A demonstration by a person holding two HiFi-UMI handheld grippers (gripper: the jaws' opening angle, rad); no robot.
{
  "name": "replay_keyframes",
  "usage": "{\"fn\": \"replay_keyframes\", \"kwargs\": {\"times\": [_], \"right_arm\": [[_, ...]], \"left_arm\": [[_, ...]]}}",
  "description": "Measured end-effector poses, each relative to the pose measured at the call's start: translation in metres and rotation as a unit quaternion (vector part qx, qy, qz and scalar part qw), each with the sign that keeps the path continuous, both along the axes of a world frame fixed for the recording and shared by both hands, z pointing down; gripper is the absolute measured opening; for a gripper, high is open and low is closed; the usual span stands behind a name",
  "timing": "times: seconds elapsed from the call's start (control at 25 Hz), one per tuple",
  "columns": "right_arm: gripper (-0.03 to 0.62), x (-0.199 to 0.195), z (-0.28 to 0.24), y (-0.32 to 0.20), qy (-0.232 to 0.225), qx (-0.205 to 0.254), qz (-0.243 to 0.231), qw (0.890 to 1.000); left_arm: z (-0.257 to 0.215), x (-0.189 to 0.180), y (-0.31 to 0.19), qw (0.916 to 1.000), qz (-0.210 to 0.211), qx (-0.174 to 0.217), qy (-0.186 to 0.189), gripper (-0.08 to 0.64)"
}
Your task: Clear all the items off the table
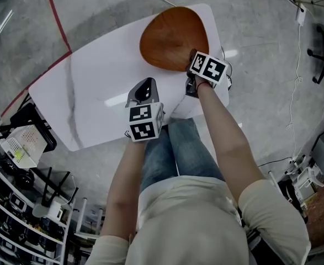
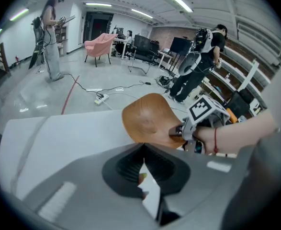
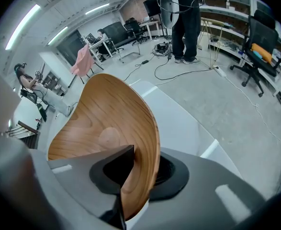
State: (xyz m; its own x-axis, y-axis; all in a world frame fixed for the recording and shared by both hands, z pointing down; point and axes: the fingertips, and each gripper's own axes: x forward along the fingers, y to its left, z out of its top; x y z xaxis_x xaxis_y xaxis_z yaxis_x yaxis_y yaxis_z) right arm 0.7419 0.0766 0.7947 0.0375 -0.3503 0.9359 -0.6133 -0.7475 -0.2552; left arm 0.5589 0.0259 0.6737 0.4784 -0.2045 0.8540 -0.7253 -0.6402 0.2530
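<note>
My right tongs [image 1: 192,62] clamp the wooden tray's [image 1: 170,37] near rim, and its long axis runs away from me. My left tongs [image 1: 145,85] seem closed and empty above the white table [image 1: 90,93].

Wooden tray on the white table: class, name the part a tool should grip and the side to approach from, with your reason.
Grip the wooden tray by its upturned rim on the edge nearest the person, coming steeply down from above. The rim is thin and lifts off the table, so one jaw fits inside and one outside, as the right tool shows.
</note>
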Motion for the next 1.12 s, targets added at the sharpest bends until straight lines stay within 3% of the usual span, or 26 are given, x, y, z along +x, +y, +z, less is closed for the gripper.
{"fn": "replay_keyframes", "kwargs": {"times": [0.2,0.52,0.76,1.12], "right_arm": [[0.055,0.002,0.000,-0.001,-0.023,0.015,0.025,0.999],[0.020,0.006,-0.031,-0.022,0.010,0.049,-0.011,0.999],[0.017,0.005,-0.048,-0.021,0.033,0.030,-0.040,0.998],[0.017,-0.005,-0.063,0.004,0.030,0.012,-0.054,0.998]], "left_arm": [[0.002,0.001,-0.001,1.0000,0.000,-0.002,0.000,0.008],[-0.015,0.003,-0.005,0.9999,0.000,0.010,0.004,0.008],[-0.032,0.002,-0.005,0.9998,-0.002,0.018,0.008,0.008],[-0.052,-0.004,0.000,0.9995,-0.009,0.028,0.010,0.008]]}}
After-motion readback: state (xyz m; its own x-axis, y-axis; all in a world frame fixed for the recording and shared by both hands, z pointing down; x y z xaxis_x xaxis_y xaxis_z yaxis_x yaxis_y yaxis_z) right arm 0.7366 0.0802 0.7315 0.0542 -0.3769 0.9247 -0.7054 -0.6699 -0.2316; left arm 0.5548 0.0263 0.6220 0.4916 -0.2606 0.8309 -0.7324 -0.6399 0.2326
